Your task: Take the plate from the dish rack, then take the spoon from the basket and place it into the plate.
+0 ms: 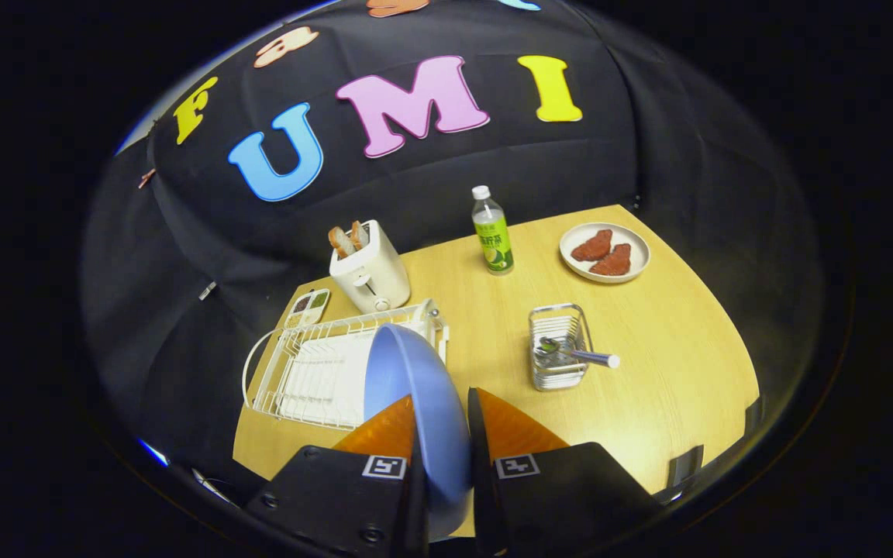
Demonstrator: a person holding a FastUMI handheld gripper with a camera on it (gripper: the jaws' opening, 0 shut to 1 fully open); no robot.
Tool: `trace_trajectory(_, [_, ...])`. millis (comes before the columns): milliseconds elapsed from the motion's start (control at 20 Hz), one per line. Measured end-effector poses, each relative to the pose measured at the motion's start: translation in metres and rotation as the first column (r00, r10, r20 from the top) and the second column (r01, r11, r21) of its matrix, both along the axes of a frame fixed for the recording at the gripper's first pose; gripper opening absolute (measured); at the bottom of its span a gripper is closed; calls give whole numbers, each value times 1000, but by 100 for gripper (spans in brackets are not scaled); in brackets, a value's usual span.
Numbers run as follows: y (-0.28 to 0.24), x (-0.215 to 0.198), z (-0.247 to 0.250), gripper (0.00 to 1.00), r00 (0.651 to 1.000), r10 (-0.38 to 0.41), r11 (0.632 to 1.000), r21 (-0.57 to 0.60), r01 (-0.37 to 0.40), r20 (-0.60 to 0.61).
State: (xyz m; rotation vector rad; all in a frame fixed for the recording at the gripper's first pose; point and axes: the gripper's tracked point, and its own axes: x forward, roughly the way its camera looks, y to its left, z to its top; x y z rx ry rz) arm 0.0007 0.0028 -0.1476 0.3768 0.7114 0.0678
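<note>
You have the first step largely in hand: your gripper [442, 442] is closed on the blue plate [408, 387], both fingers pressing on its rim from either side, and the plate stands on edge between them, above the near end of the dish rack [315, 372]. It looks lifted free of the rack, though whether its lower edge touches the wires you cannot tell from here. What is left, as I judge it: set the plate down flat on the table, let go, fetch the spoon and lay it in the plate

Largest first. The table [663, 372] is pale wood-grain laminate, smooth and slightly glossy, with a rounded edge. The dish rack is white coated wire, open-meshed, with a curved end loop and a ribbed white tray beneath. The plate is a smooth matte blue, shallow and round, probably plastic or glazed ware, so expect it to be slippery at the rim. Beyond the rack stands a white toaster [370, 271], boxy with soft corners, two slices of toast upright in it. Far off sits a round white dish [570, 252] holding two reddish pieces of food, and a clear bottle [491, 232] with a green label and white cap. The basket [559, 349] is a small shiny wire box, just ahead of the fingers and to the right. The spoon [578, 353] lies across its top, metal bowl inside, pale handle poking out over the right side
</note>
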Motion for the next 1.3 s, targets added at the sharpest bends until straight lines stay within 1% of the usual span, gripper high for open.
trace_trajectory(150, [-29, -24, -19, 27, 998, -32, 998, 44, 34, -46])
trace_trajectory(300, [-49, -44, -41, 27, 995, -47, 992, 116, 57, -89])
trace_trajectory(450, [-66, -51, -72, 27, 992, -47, 984, 164, 66, -118])
trace_trajectory(600, [-75, -46, -102, 27, 987, -34, 977, 202, 66, -154])
trace_trajectory(750, [-79, -40, -129, 27, 982, 4, 979, 202, 35, -188])
trace_trajectory(1000, [-80, -21, -159, 29, 978, 86, 978, 205, -46, -191])
trace_trajectory(1050, [-78, -24, -163, 29, 975, 105, 975, 215, -62, -195])
trace_trajectory(1100, [-79, -24, -169, 28, 973, 119, 976, 204, -77, -200])
trace_trajectory(1200, [-88, -24, -178, 34, 971, 140, 980, 166, -108, -195])
trace_trajectory(1300, [-91, -22, -183, 34, 970, 162, 981, 130, -140, -178])
